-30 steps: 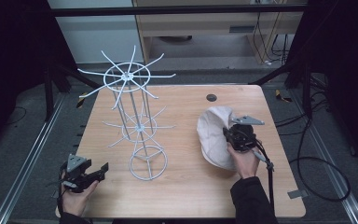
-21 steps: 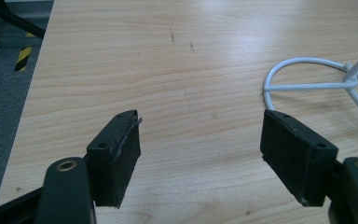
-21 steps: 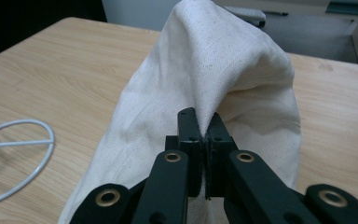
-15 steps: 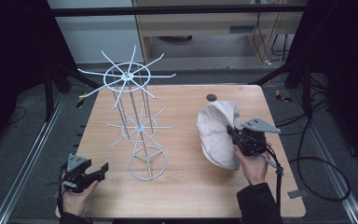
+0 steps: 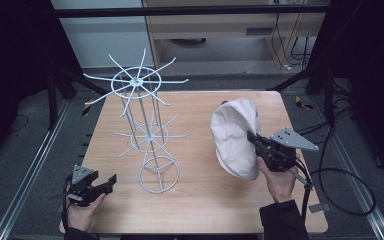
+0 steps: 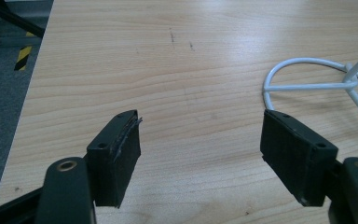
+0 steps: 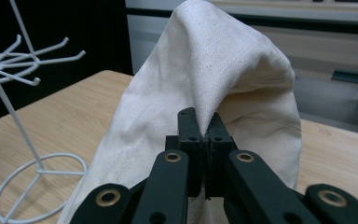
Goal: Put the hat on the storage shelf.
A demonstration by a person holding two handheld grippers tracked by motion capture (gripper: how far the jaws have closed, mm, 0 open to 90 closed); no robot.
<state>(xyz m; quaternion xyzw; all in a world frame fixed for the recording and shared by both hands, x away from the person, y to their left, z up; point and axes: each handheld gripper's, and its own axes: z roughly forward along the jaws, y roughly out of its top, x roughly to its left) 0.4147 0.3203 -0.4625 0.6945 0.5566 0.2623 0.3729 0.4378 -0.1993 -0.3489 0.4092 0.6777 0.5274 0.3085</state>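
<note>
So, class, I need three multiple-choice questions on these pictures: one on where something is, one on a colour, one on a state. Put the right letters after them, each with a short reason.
1. Where is the wire rack on the table?
A. on its left half
B. on its right edge
C. lying under the cloth

2. What colour is the cloth bag?
A. dark blue
B. cream
C. red

3. How do the jaws of the left gripper stand?
A. shut on the bag
B. shut on the rack
C. open, with nothing between them

Answers:
1 A, the high view shows it upright left of the middle.
2 B, the fabric pinched in the right gripper is off-white.
3 C, the left gripper view shows bare wood between the pads.
</note>
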